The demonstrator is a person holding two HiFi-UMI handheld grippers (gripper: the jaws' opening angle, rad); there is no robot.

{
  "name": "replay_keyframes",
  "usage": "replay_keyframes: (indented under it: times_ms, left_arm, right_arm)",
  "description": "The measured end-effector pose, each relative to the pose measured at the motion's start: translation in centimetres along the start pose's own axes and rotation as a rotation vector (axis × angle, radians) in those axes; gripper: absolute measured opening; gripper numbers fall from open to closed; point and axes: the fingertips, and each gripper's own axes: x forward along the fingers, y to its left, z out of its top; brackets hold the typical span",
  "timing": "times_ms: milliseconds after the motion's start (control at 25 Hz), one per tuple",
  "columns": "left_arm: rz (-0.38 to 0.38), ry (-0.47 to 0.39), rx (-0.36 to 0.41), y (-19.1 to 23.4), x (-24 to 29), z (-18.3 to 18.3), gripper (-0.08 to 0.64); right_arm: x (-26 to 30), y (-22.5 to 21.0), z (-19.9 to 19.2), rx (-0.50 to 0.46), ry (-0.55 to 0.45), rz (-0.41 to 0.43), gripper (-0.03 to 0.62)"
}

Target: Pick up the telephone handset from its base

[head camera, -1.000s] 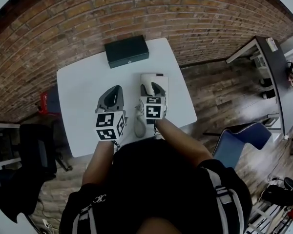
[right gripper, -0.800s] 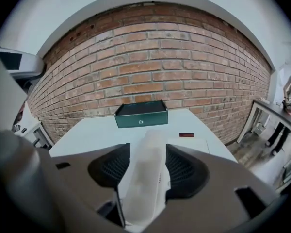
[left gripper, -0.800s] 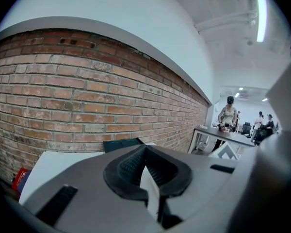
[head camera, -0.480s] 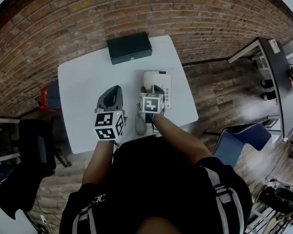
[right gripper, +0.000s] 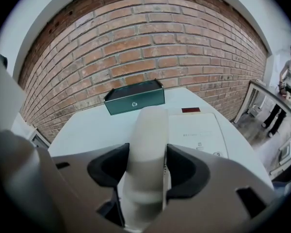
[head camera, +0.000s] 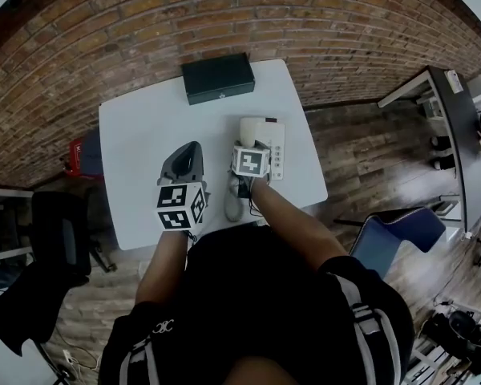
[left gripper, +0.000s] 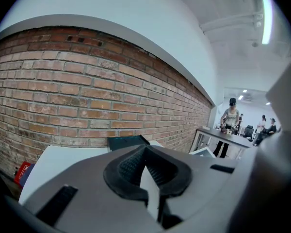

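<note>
In the head view, the white counter [head camera: 136, 151] stands against a brick wall [head camera: 104, 30], with a dark box [head camera: 218, 77] at its far edge. The telephone handset [head camera: 233, 205] lies along the left side of its base [head camera: 274, 147], and my right gripper [head camera: 255, 144] sits over its middle. My left gripper [head camera: 192, 147] hangs apart, to the left.

In the left gripper view, the fingers [left gripper: 123, 169] are drawn together with nothing between them.

In the right gripper view, the fingers [right gripper: 109, 171] are spread wide on either side of the handset, which fills the gap between them. I cannot tell whether the pads press on it.
</note>
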Motion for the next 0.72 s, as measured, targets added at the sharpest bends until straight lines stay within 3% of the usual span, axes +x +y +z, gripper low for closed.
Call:
replay_keyframes:
  times_ms: [280,440,720]
  left_arm:
    - [-0.001,-0.001,-0.006,-0.1,-0.1,-0.1,-0.003]
    - [-0.008,-0.003,-0.002,-0.4,-0.1,-0.1,-0.003]
    - [-0.019,-0.009,0.005,-1.3,0.0,0.1,-0.003]
  right_arm:
    - [0.0,0.0,0.0,0.003,0.041,-0.005,0.206]
    - [-0.6,0.2,-0.1,0.056,0.049,0.045,0.204]
    - [-1.5,0.2,-0.6,0.026,0.039,0.068,0.202]
